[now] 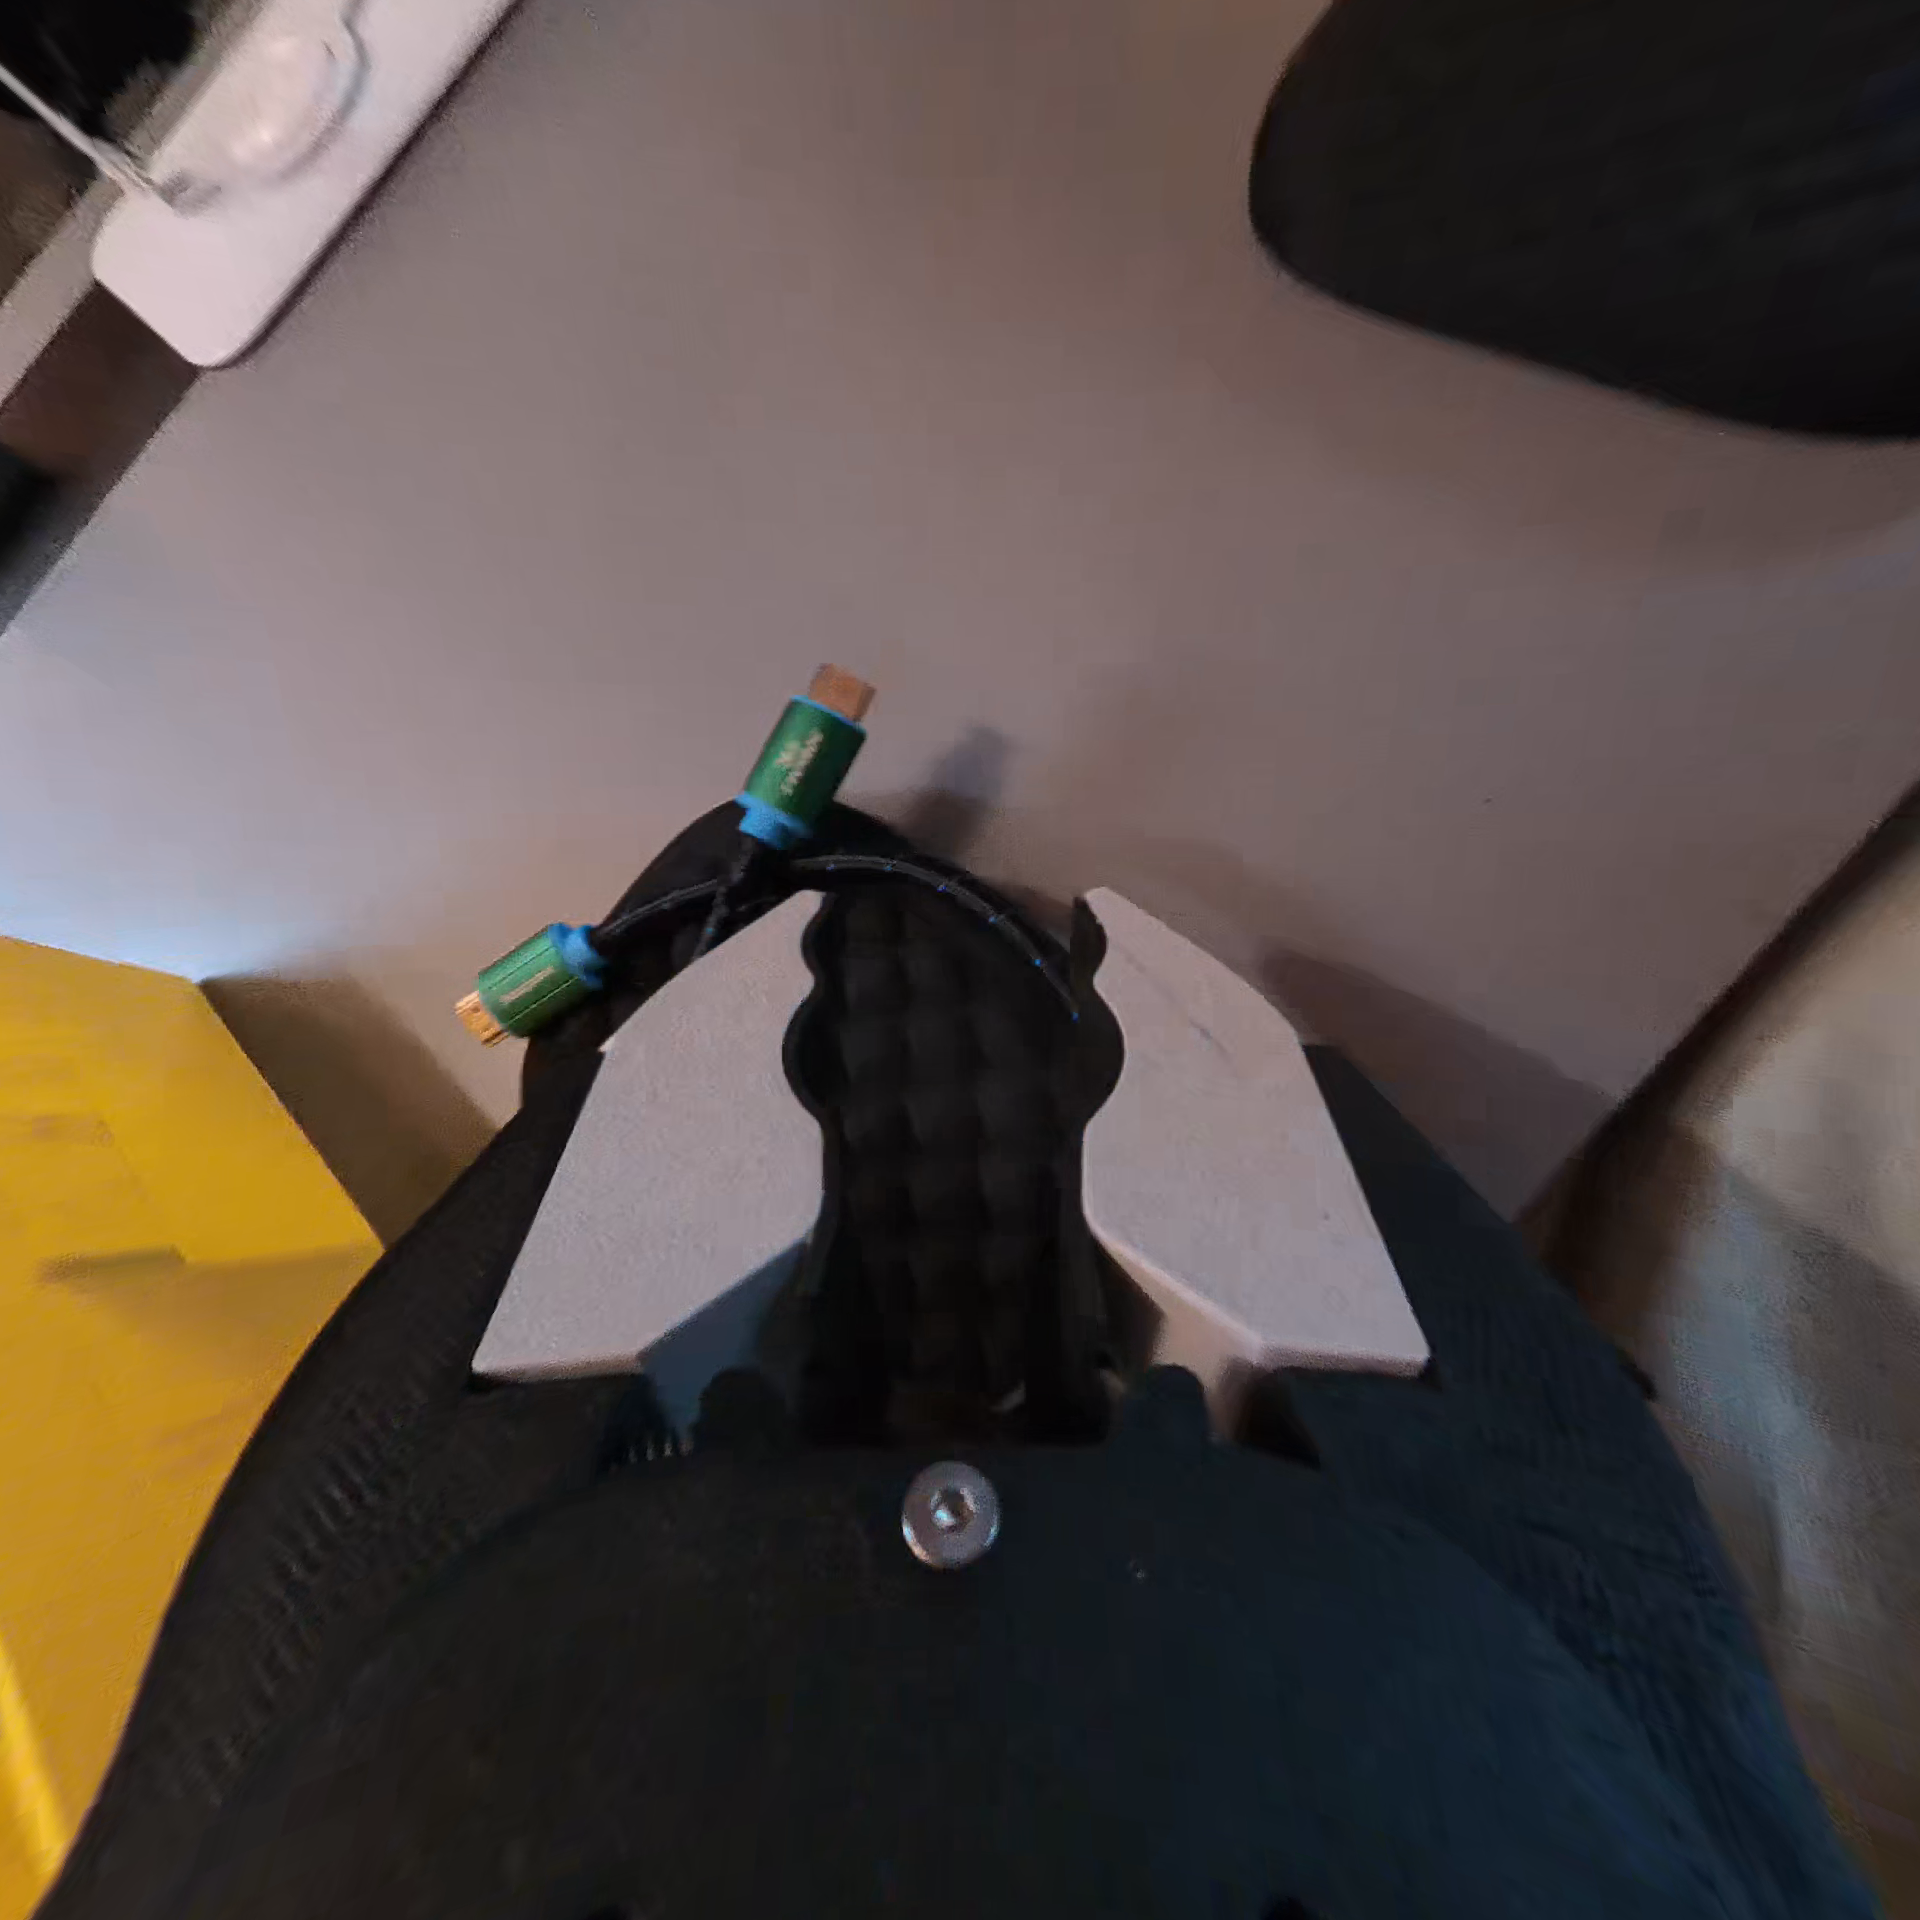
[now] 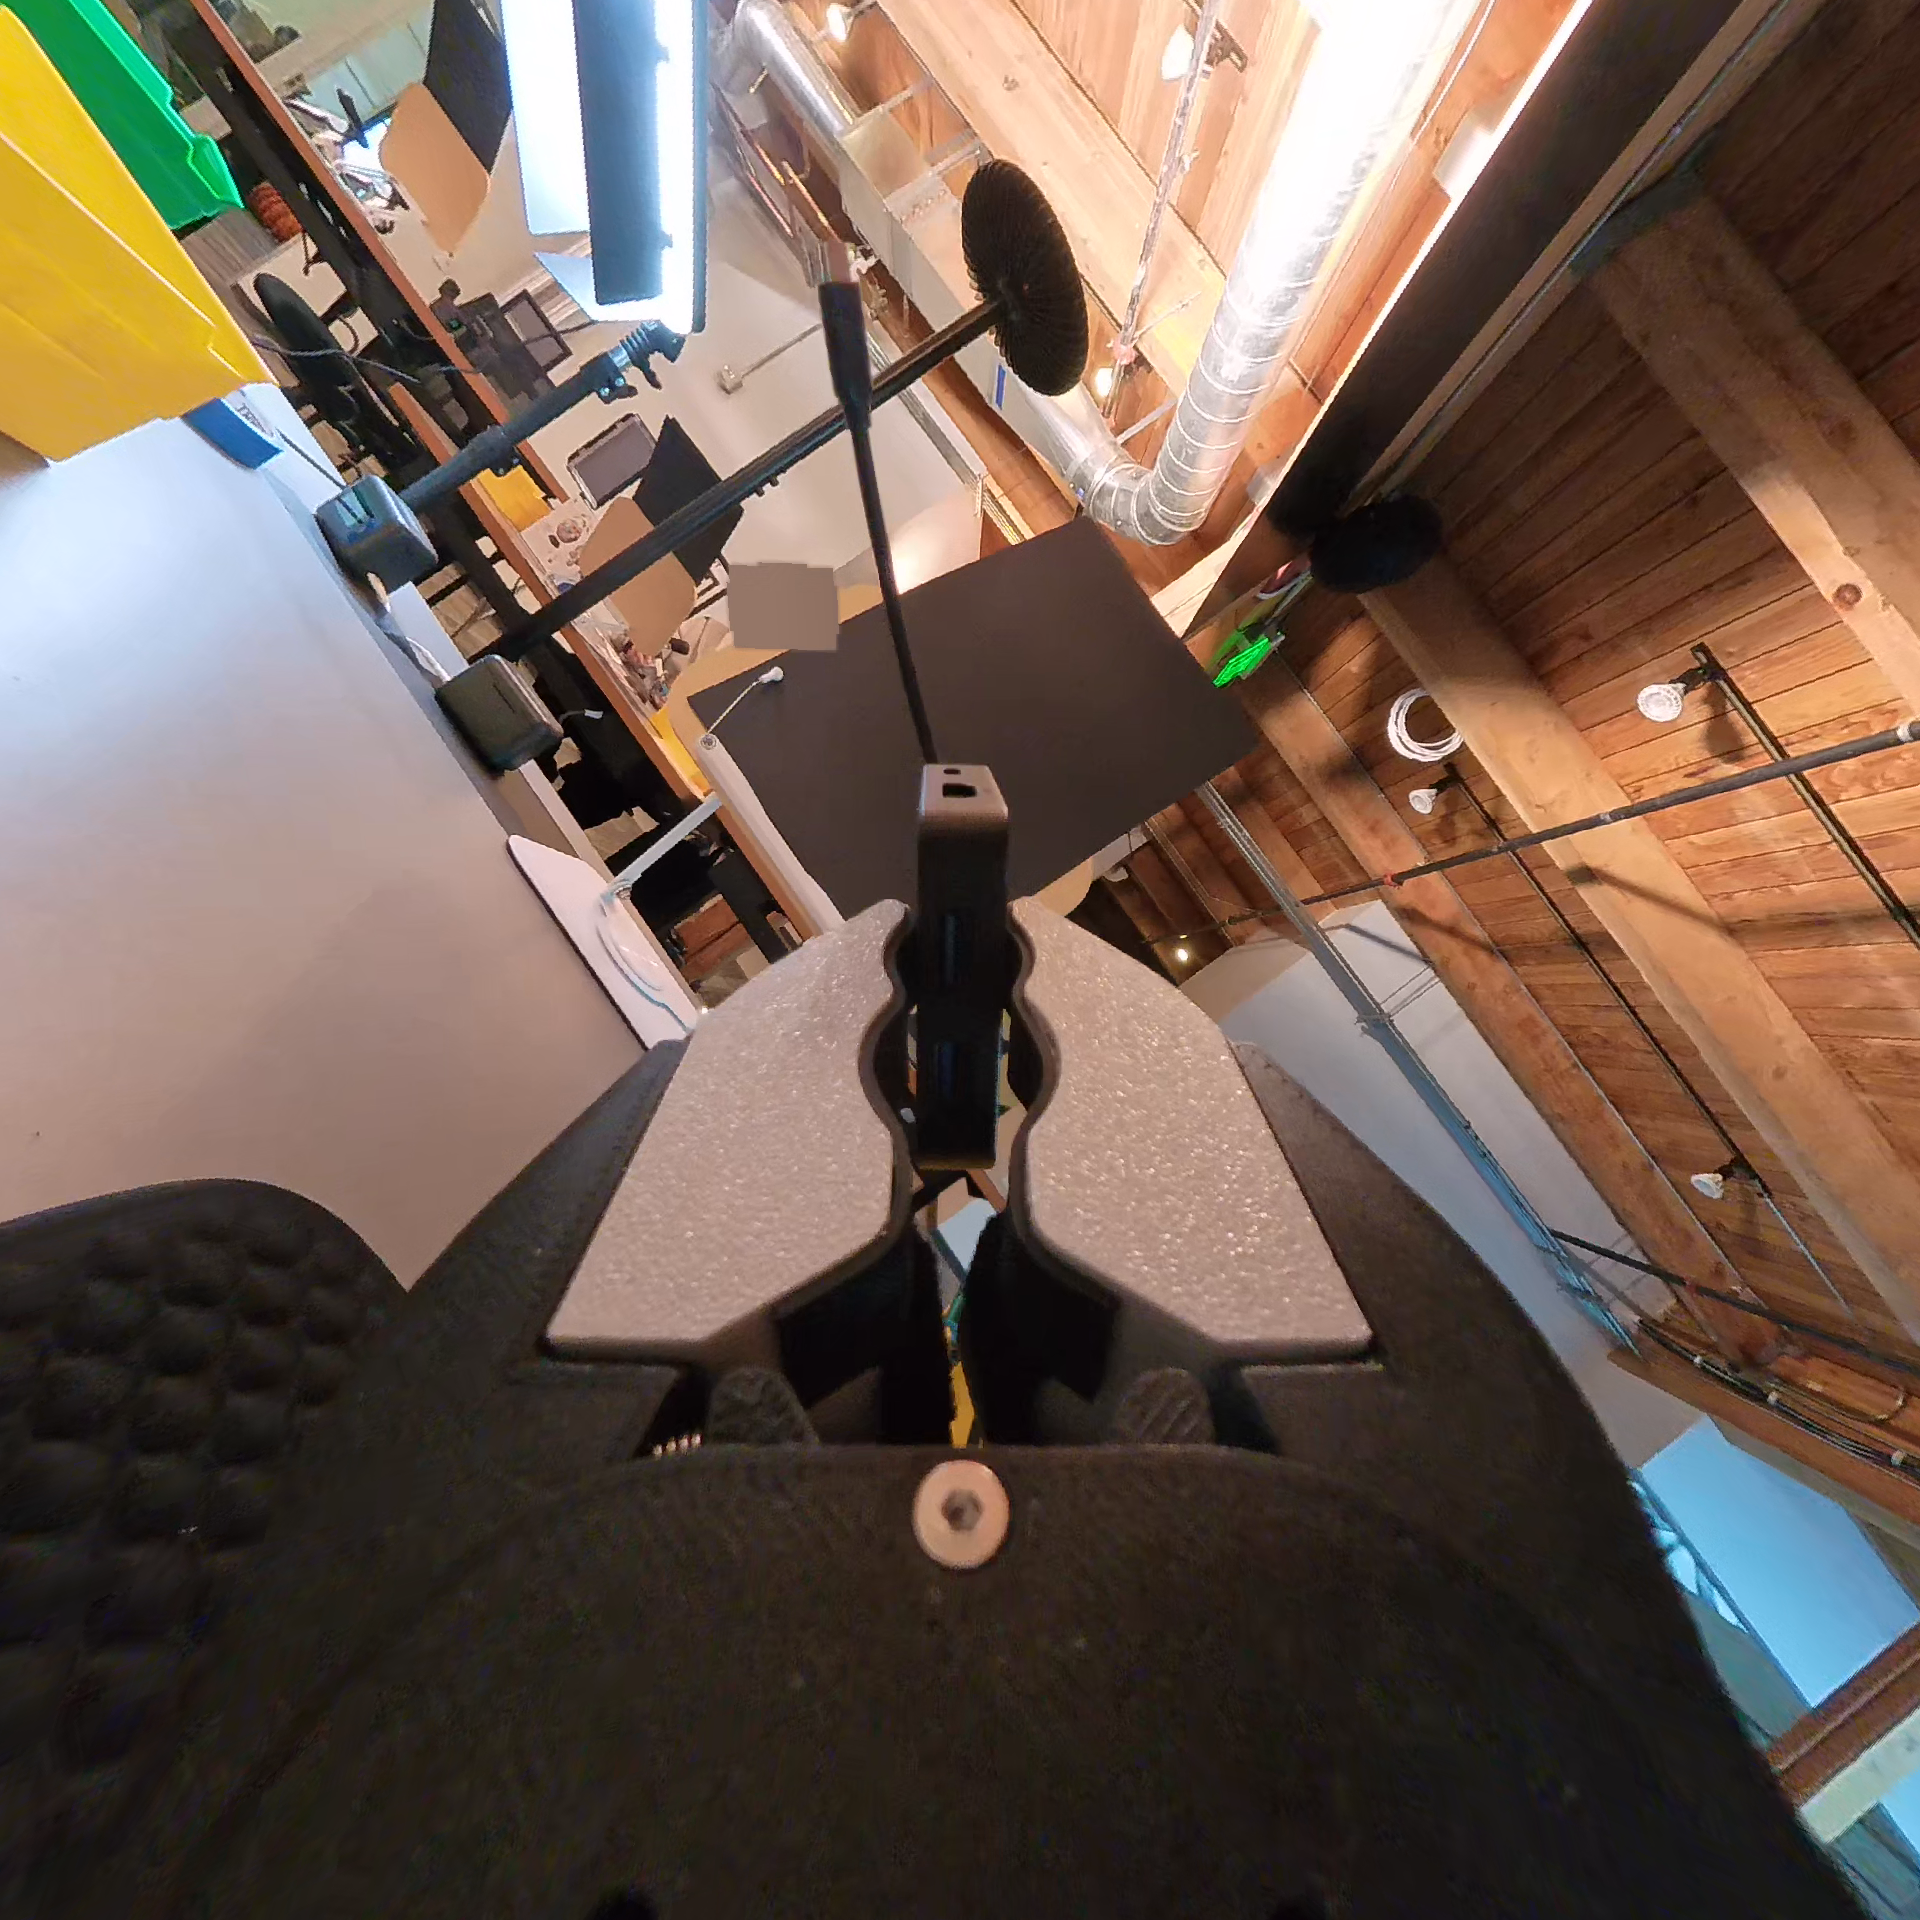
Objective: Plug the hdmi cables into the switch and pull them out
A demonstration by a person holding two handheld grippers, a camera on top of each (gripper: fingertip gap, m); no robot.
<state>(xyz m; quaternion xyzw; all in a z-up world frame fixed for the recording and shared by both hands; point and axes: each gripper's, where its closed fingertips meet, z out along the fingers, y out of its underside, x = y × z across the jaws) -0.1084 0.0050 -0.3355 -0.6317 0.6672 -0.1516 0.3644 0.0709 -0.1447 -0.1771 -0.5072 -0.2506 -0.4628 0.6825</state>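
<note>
My left gripper [image 1: 951,914] hangs over the grey table [image 1: 831,468]. A short braided HDMI cable [image 1: 935,873] runs across its fingertips into the gap. Its two green plugs [image 1: 800,758] [image 1: 535,982] stick out past the left fingertip, off the table. A black dimpled thing [image 1: 945,1143] fills the gap between the jaws; I cannot tell what it is. My right gripper [image 2: 958,914] is shut on the black switch [image 2: 961,831], held edge-on and raised. A thin black lead [image 2: 883,540] rises from the switch to a plug [image 2: 840,307].
A yellow bin [image 1: 104,1247] stands at the left, a white pad [image 1: 239,187] at the far left, and a blurred black shape [image 1: 1610,208] at the far right. The right wrist view shows stacked yellow and green bins [image 2: 83,260], a light panel [image 2: 623,156] and a black dimpled thing [image 2: 156,1455]. Spacing between my two grippers at the tips: around 30 cm. The blurred black shape [image 1: 1610,208] is about equally far from each gripper, around 15 cm.
</note>
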